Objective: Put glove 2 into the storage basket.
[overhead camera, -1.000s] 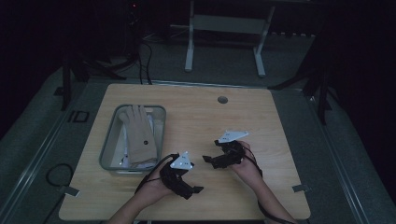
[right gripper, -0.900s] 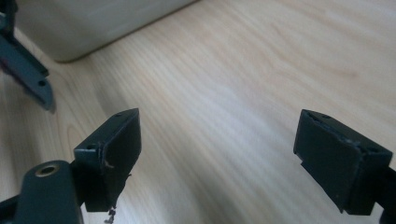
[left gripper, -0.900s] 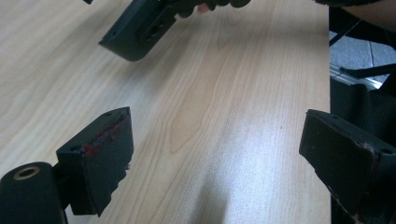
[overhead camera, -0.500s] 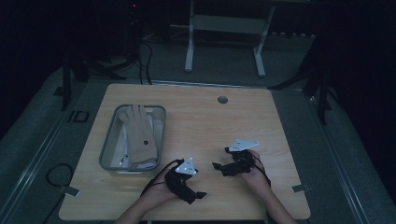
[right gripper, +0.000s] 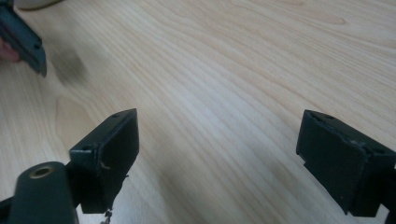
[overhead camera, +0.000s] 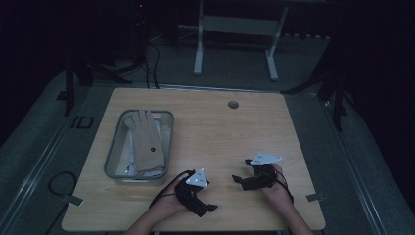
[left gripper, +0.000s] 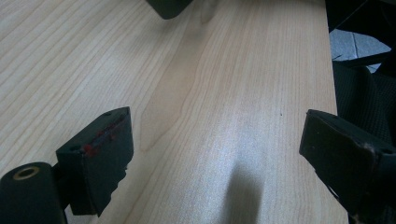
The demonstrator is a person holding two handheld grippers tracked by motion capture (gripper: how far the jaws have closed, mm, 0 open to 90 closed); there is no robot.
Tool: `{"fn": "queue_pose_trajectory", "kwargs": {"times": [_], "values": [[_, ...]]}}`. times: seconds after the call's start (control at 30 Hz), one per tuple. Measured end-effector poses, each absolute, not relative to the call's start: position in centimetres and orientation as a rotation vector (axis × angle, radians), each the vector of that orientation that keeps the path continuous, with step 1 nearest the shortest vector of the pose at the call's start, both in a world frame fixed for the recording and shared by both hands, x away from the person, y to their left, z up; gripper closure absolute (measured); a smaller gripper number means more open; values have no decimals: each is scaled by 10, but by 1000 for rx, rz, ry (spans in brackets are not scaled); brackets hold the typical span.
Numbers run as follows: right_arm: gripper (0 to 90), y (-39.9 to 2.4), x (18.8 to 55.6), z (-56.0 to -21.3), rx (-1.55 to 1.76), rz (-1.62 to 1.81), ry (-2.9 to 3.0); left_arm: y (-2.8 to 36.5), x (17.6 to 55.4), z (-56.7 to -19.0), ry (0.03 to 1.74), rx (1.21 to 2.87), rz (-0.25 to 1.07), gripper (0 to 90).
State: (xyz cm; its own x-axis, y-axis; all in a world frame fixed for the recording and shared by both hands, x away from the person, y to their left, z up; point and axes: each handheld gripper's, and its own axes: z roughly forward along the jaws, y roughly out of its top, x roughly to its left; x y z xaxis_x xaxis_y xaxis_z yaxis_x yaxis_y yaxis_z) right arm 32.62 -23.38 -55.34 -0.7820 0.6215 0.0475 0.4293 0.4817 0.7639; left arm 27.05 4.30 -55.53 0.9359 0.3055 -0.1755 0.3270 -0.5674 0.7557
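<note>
A grey tray (overhead camera: 113, 152) stands on the left half of the wooden table (overhead camera: 230, 137). In it a tan glove (overhead camera: 146, 142) lies flat on top of some white items. My left gripper (overhead camera: 207, 207) is near the table's front edge, right of the tray, with its jaws pointing to the lower right. My right gripper (overhead camera: 241, 180) sits further right, pointing left. In the left gripper view the left gripper (left gripper: 219, 154) stands open over bare wood. The right gripper (right gripper: 224, 154) is likewise open with nothing between its jaws.
A round cable hole (overhead camera: 233, 105) sits near the table's far edge. A metal desk frame (overhead camera: 235, 44) stands on the floor behind the table. The table's right edge (left gripper: 329, 70) runs close to my left gripper. The other gripper's jaw (right gripper: 25, 42) shows at upper left.
Both hands have drawn back toward the table's near edge and slightly to the right, away from the tray. The glove and tray have not moved.
</note>
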Motion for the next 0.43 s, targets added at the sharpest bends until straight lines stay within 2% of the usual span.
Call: {"fn": "queue_pose_trajectory", "kwargs": {"times": [0.43], "values": [[128, -238, 324, -555, 905, 1172, 2479, 44, 267, -558, 430, 2195, -1, 99]]}}
